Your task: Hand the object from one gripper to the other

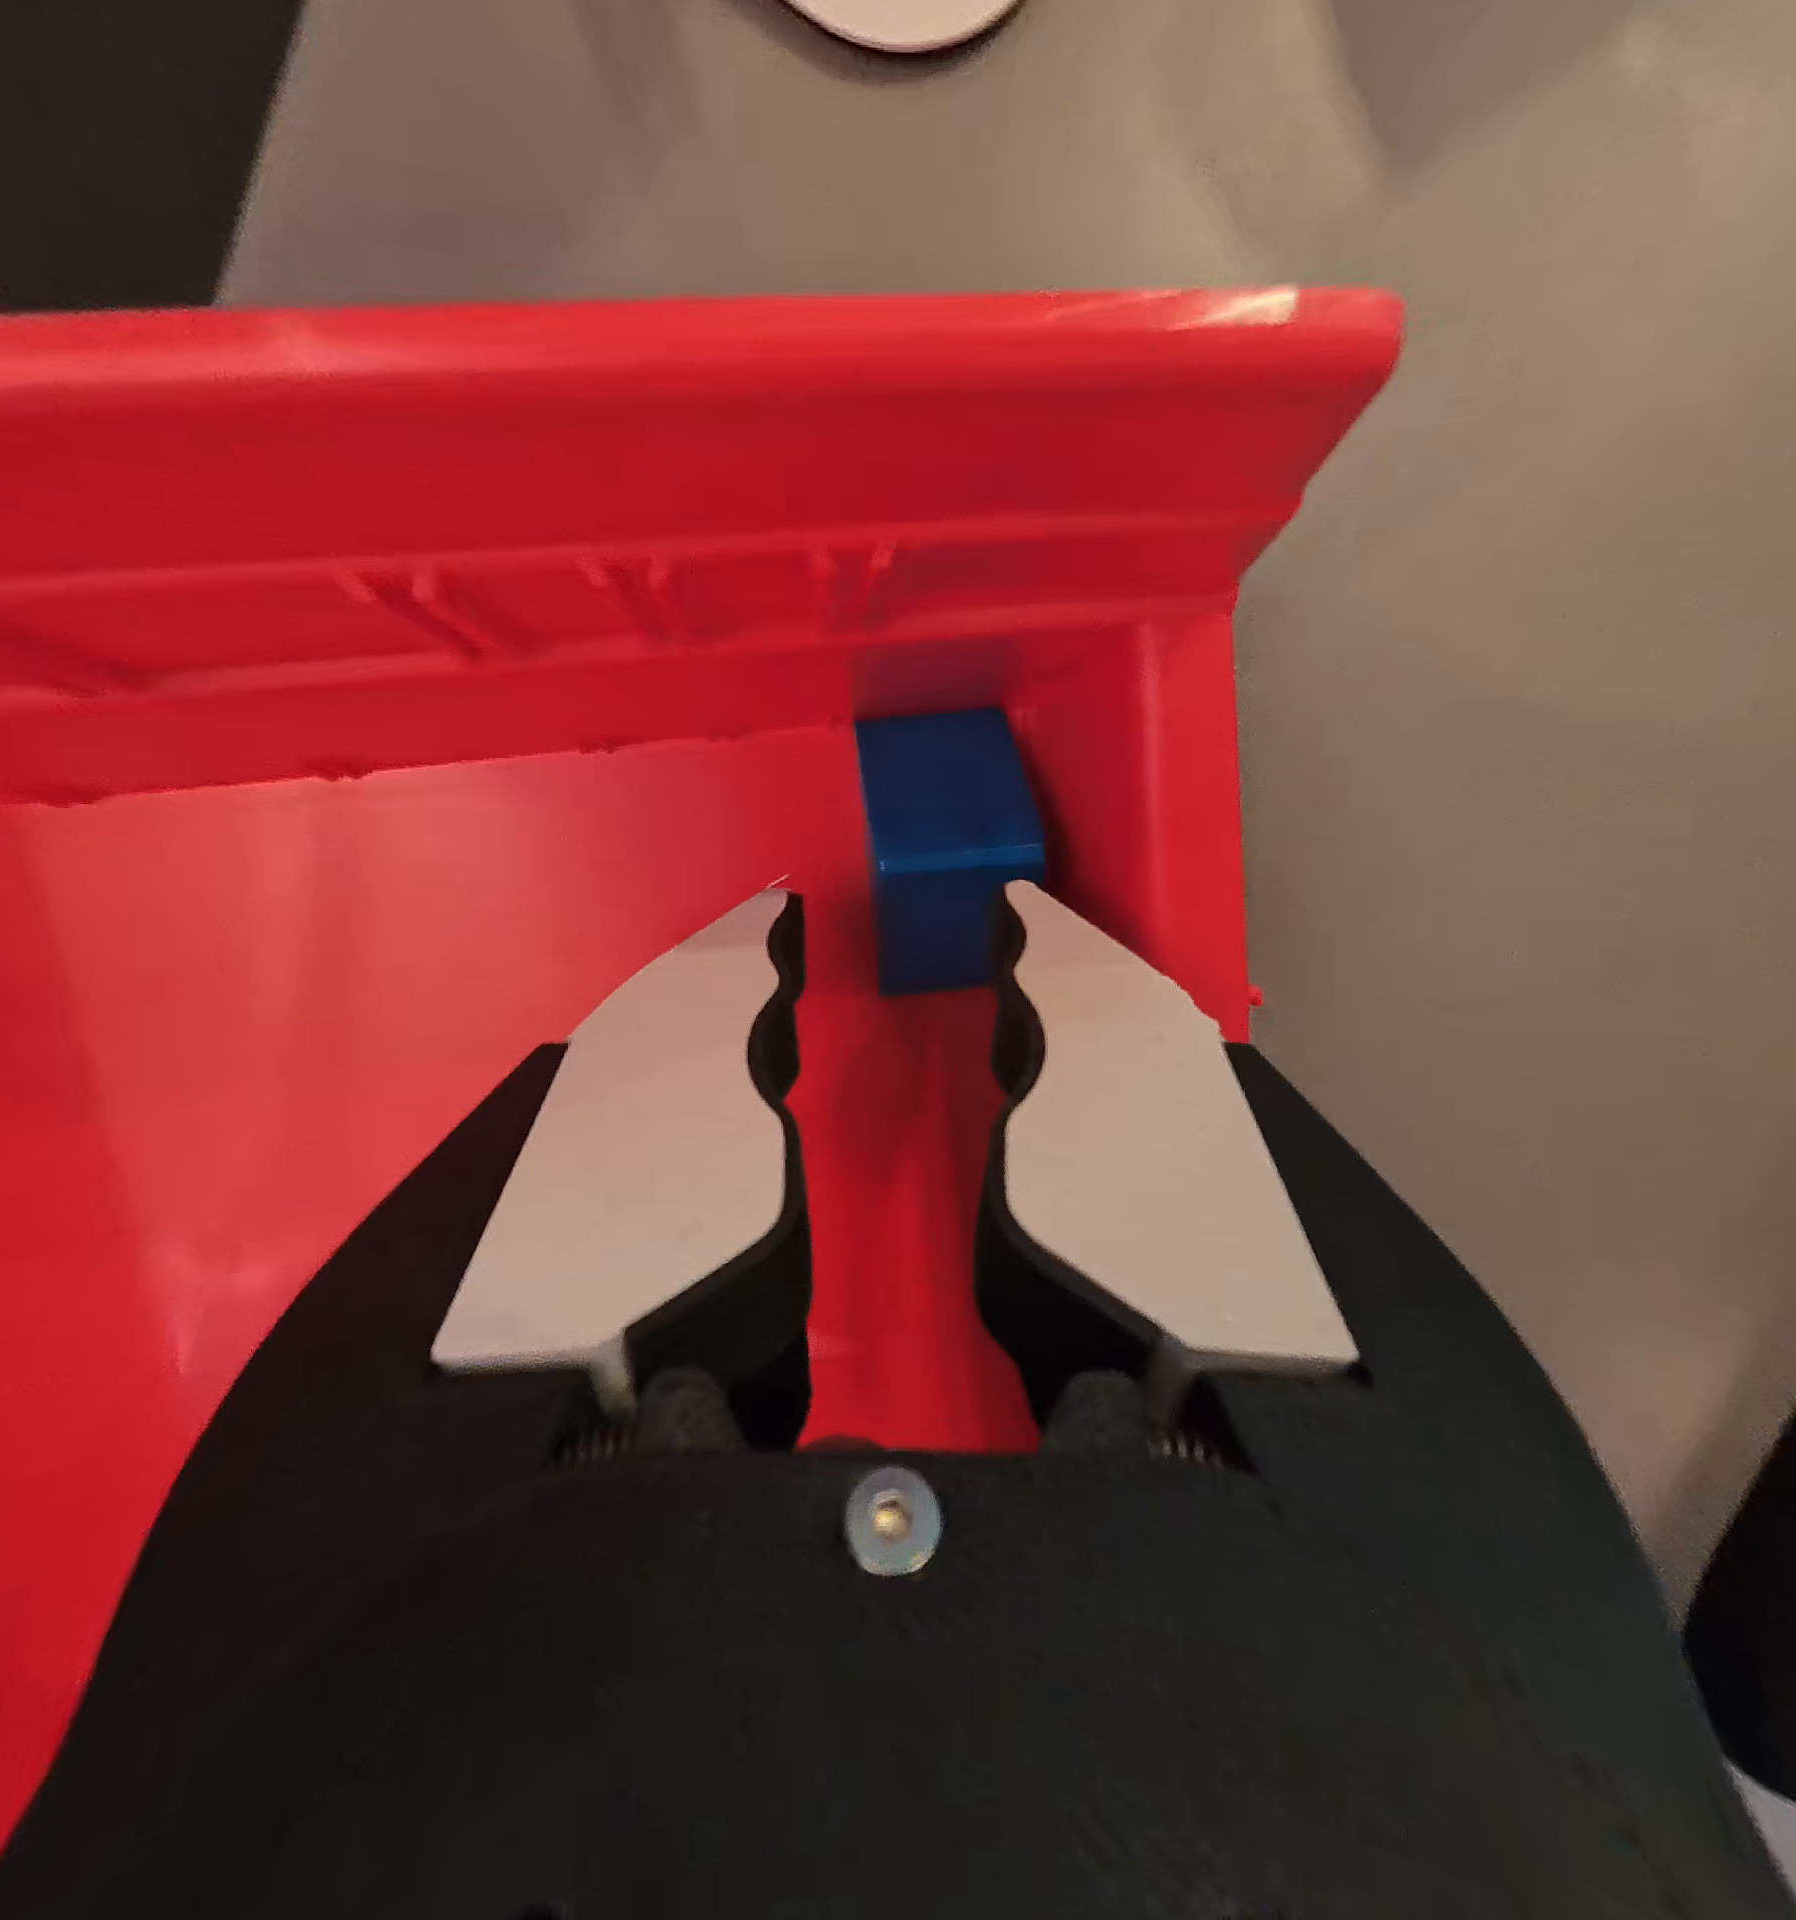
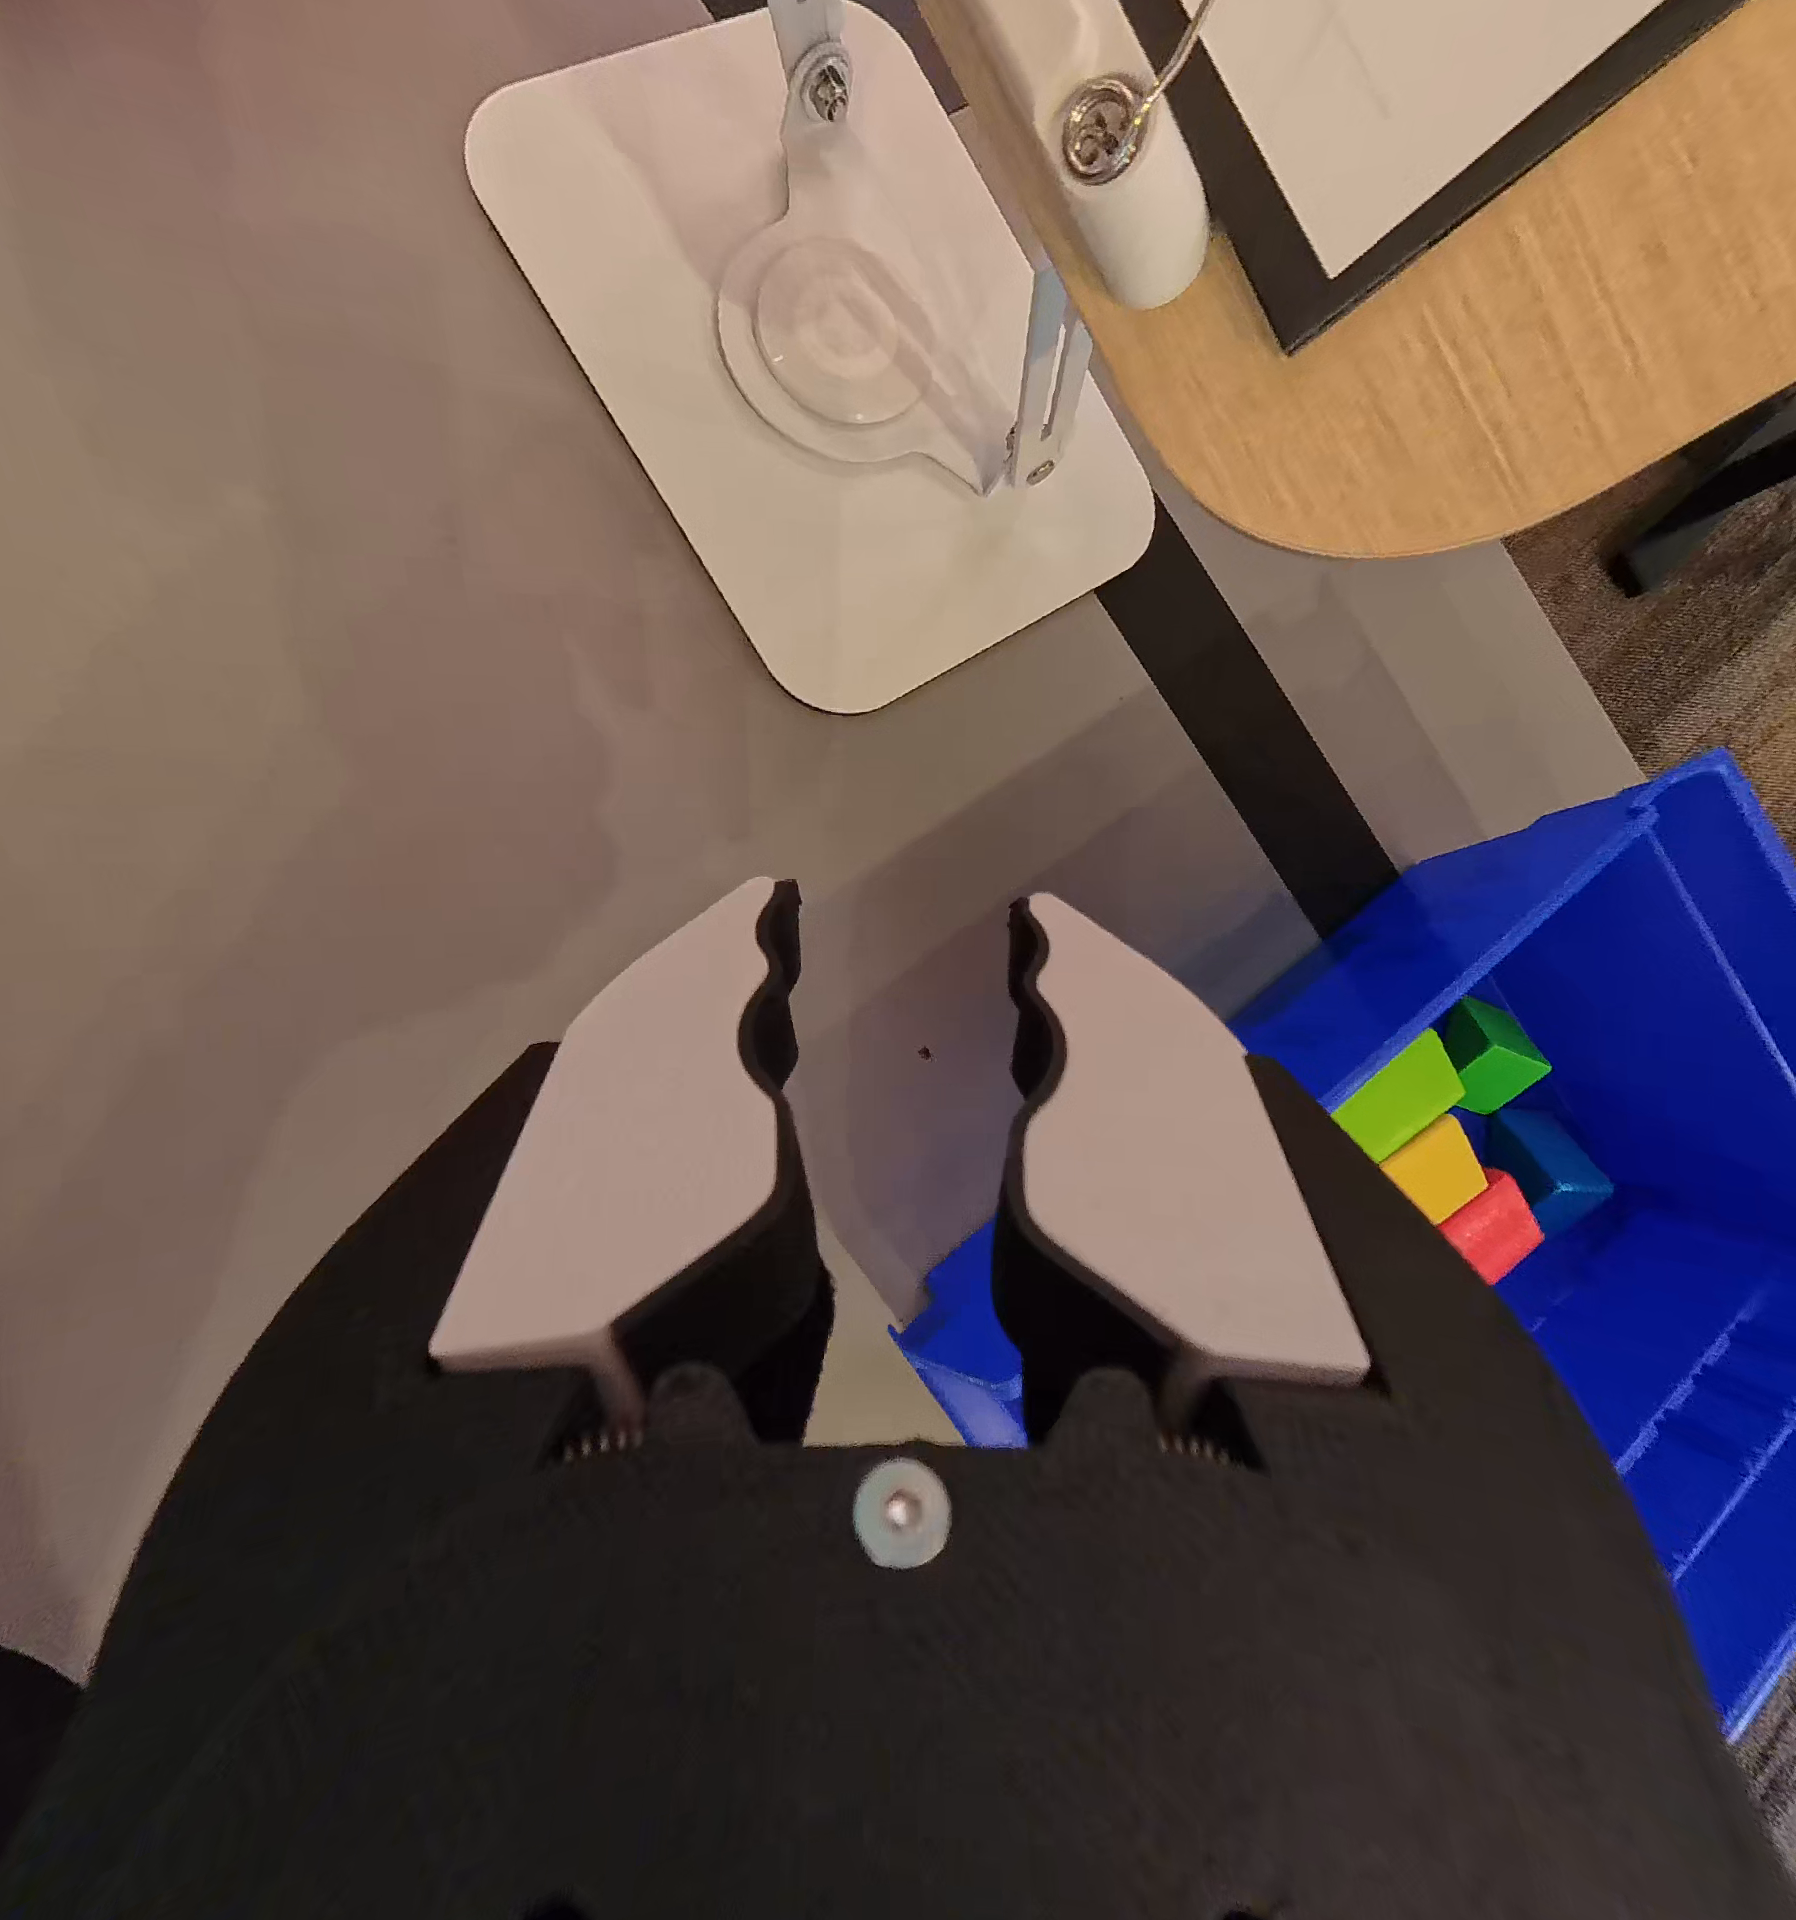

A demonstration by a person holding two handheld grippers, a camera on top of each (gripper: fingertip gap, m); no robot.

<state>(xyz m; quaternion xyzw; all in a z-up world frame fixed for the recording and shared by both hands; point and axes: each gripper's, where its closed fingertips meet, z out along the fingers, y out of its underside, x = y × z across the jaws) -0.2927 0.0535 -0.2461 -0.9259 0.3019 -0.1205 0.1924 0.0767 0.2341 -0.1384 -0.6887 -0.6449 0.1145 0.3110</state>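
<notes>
Left gripper (image 1: 899,894) spread, gripping nothing — blue block (image 1: 946,831) in red bin's (image 1: 665,436) far right corner, by right fingertip (image 1: 1024,914). Right gripper (image 2: 904,899) spread, bare, over grey table (image 2: 302,623).

Black grippers, pale fingers (image 1: 1133,1122), silver screws

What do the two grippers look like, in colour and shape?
Both look alike. The left gripper and the right gripper each have a wide, matte black body with a rough surface and a silver screw with a washer in the middle. Their two fingers are flat, pale grey plates that narrow to points, with wavy black pads on the inner edges. No cables show.
</notes>
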